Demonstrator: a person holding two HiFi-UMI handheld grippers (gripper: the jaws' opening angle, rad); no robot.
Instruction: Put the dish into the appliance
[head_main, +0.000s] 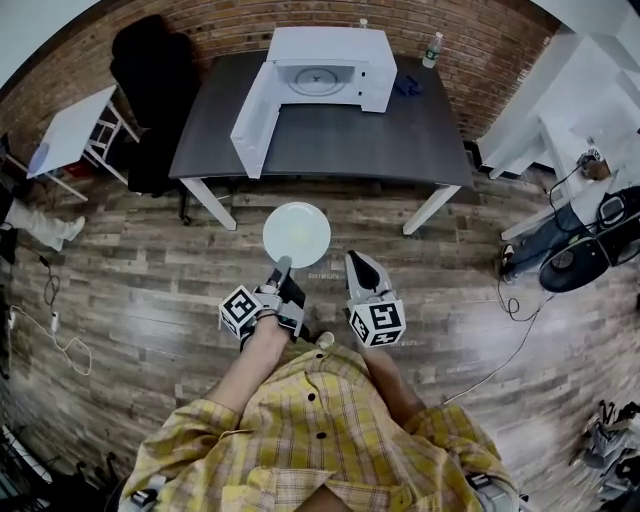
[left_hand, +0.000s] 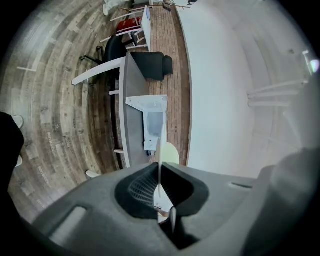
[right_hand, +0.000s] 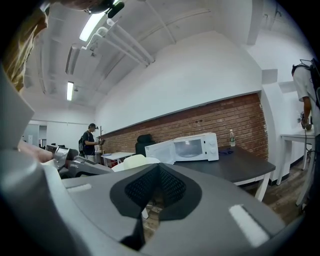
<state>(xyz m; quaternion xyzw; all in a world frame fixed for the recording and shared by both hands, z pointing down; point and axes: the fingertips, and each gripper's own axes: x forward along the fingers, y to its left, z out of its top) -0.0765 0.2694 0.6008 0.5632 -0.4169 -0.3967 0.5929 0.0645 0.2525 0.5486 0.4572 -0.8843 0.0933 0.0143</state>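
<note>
The left gripper (head_main: 283, 268) has its jaws narrowed onto the near rim of a round, pale white plate (head_main: 297, 234). In the left gripper view the gripper (left_hand: 160, 165) is rolled on its side, so the plate (left_hand: 170, 152) shows edge-on as a thin white line pinched between the dark ribbed pads. The plate juts out ahead of the jaws, held in the air over the grey-brown wood-plank floor (head_main: 150, 280).

The right gripper (head_main: 357, 260) hangs just beside it, to the plate's right and not touching it. Its jaws are drawn together with nothing between them, as its own view (right_hand: 159, 167) shows. There the plate (right_hand: 135, 161) appears at the left, past the jaw tips.

Both grippers point toward a dark grey rectangular table with white legs (head_main: 400, 140), which stands against a red brick wall (head_main: 200, 25). At the back of the table sits a white boxy microwave oven (head_main: 330, 65) with its door (head_main: 255, 115) swung wide open to the left. The plate is well short of the table's front edge and well apart from the microwave.

A clear plastic bottle (head_main: 432, 50) stands on the table right of the microwave. A black office chair (head_main: 150, 70) sits off the table's left end.
</note>
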